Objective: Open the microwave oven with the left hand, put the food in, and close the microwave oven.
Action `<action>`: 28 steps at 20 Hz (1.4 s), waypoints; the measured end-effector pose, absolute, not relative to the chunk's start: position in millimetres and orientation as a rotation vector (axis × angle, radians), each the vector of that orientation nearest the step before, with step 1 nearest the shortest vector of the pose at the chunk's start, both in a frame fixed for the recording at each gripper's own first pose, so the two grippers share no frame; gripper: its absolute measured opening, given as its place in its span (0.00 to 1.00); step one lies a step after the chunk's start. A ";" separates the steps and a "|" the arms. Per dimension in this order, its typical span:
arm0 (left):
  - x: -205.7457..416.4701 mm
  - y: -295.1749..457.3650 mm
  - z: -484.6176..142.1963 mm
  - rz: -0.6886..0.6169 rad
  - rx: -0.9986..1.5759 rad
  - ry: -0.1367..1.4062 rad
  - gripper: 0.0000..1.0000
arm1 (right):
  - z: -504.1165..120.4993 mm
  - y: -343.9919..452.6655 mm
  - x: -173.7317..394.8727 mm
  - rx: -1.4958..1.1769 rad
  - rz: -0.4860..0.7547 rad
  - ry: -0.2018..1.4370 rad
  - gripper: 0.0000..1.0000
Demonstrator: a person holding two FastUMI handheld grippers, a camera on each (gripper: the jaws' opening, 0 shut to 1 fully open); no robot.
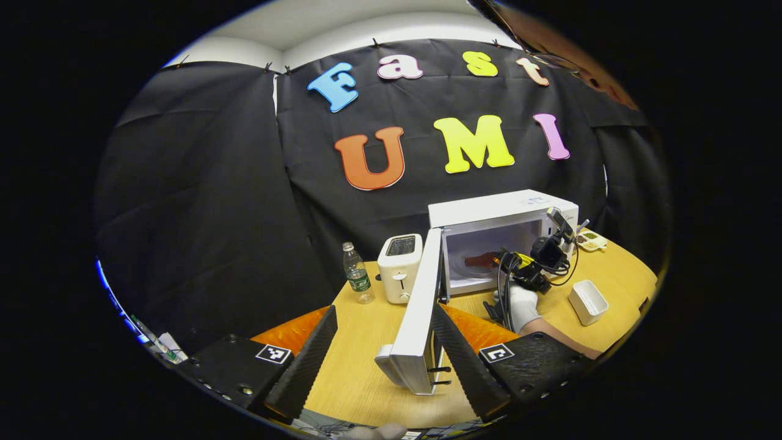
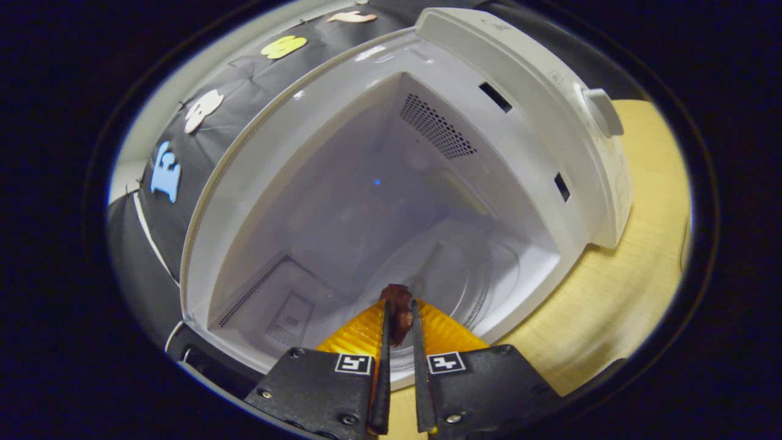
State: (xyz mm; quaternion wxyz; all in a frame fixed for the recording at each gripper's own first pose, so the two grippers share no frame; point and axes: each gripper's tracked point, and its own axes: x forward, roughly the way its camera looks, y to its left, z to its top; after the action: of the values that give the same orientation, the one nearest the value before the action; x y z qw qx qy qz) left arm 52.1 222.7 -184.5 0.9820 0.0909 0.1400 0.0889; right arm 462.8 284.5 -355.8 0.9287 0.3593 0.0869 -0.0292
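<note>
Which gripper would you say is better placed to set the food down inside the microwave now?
Right. The right gripper is shut on the food, pointing into the open microwave. The left gripper is open beside the door, better placed for closing it.

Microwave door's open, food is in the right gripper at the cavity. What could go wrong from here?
1. The food is pinched thin between the right gripper fingers above the glass turntable; released here, it may roll.
2. The door stands between the open left gripper fingers; swung shut early, it could hit the right gripper in the microwave.
</note>
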 end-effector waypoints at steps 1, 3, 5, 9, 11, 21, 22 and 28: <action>53.1 221.8 -185.5 0.177 0.183 0.284 0.96 | -356.6 282.0 463.9 0.686 -0.067 0.180 0.21; 55.2 222.4 -186.1 0.182 0.193 0.283 0.96 | -353.4 276.7 464.3 0.624 -0.079 0.175 0.25; 56.0 227.4 -178.9 0.198 0.218 0.257 0.96 | -356.7 270.4 467.3 0.553 -0.095 0.188 0.31; 61.1 226.0 -175.7 0.204 0.221 0.241 0.96 | -352.6 271.6 461.5 0.507 -0.069 0.195 0.48; 61.9 225.9 -172.1 0.203 0.215 0.233 0.96 | -339.1 267.7 456.7 0.464 -0.070 0.179 0.60; 66.7 227.7 -141.2 0.193 0.173 0.184 0.96 | -284.8 259.7 351.1 0.414 0.100 0.303 0.98; 68.2 226.0 -136.2 0.187 0.168 0.174 0.96 | -273.8 252.8 333.4 0.392 0.111 0.320 0.88; 67.6 217.9 -119.3 0.146 0.137 0.151 0.96 | -183.4 178.8 238.8 0.116 0.118 0.299 0.89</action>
State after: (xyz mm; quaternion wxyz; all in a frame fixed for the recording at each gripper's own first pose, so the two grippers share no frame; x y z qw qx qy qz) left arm 67.6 217.9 -119.3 0.9922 0.0686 0.0751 0.0727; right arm 238.8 178.8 -183.4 0.9854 0.0575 0.1488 0.0588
